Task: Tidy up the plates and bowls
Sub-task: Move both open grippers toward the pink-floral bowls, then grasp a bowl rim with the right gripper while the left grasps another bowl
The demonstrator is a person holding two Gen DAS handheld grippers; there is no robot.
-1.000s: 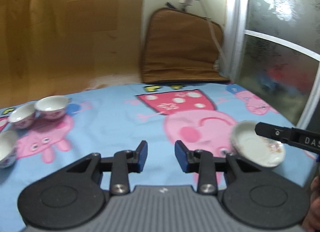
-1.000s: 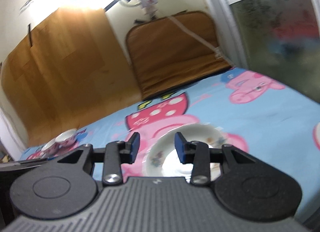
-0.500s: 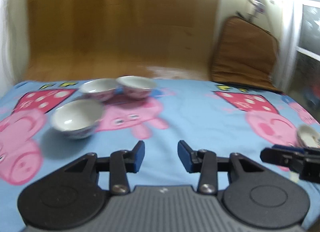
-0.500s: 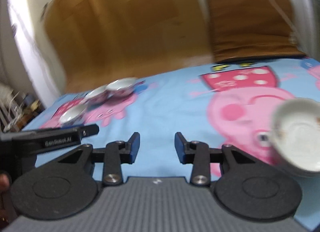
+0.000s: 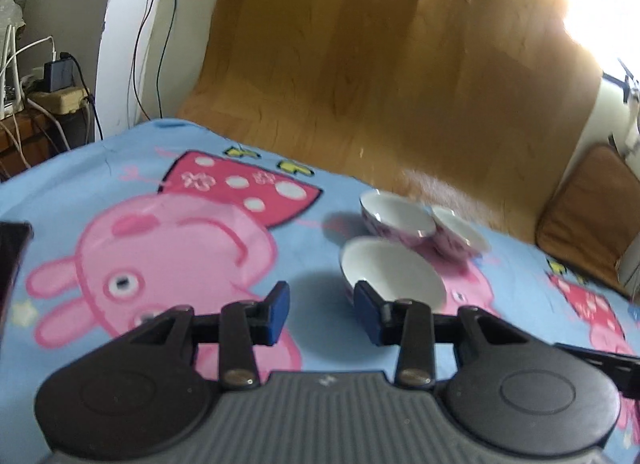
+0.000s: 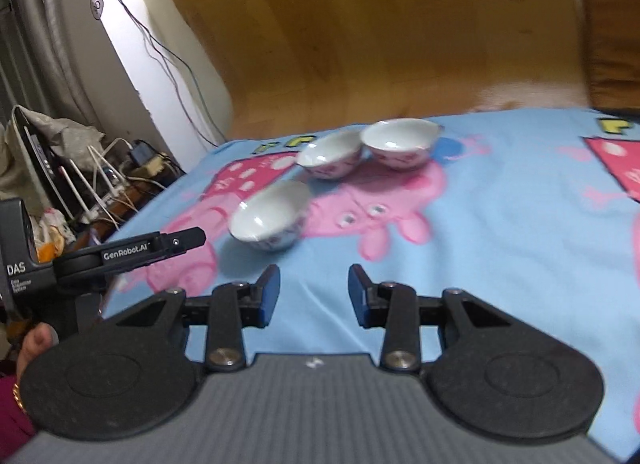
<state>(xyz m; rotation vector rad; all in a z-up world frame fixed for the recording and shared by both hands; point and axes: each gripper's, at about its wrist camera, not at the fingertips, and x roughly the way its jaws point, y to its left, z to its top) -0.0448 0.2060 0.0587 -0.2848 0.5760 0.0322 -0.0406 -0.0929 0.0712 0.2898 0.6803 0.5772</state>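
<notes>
Three white bowls with pink patterns sit on the blue cartoon-pig blanket (image 5: 120,192). In the left wrist view the nearest bowl (image 5: 394,272) lies just beyond my open, empty left gripper (image 5: 322,314), with its right fingertip (image 5: 366,310) close to the rim. Two more bowls (image 5: 396,218) (image 5: 458,234) touch each other behind it. In the right wrist view the near bowl (image 6: 272,214) is ahead and left of my open, empty right gripper (image 6: 314,292); the other two (image 6: 332,156) (image 6: 400,142) stand farther back. My left gripper's body (image 6: 132,254) shows at the left.
A wooden headboard (image 5: 380,64) rises behind the bed. A brown cushion (image 5: 588,208) leans at the far right. Cables, chargers and clutter (image 6: 80,168) sit off the bed's left edge by the white wall. The blanket (image 6: 520,224) spreads to the right.
Both grippers have swung left, away from the plate, which has left both views. The three bowls now lie much closer, straight ahead. Both grippers stay open.
</notes>
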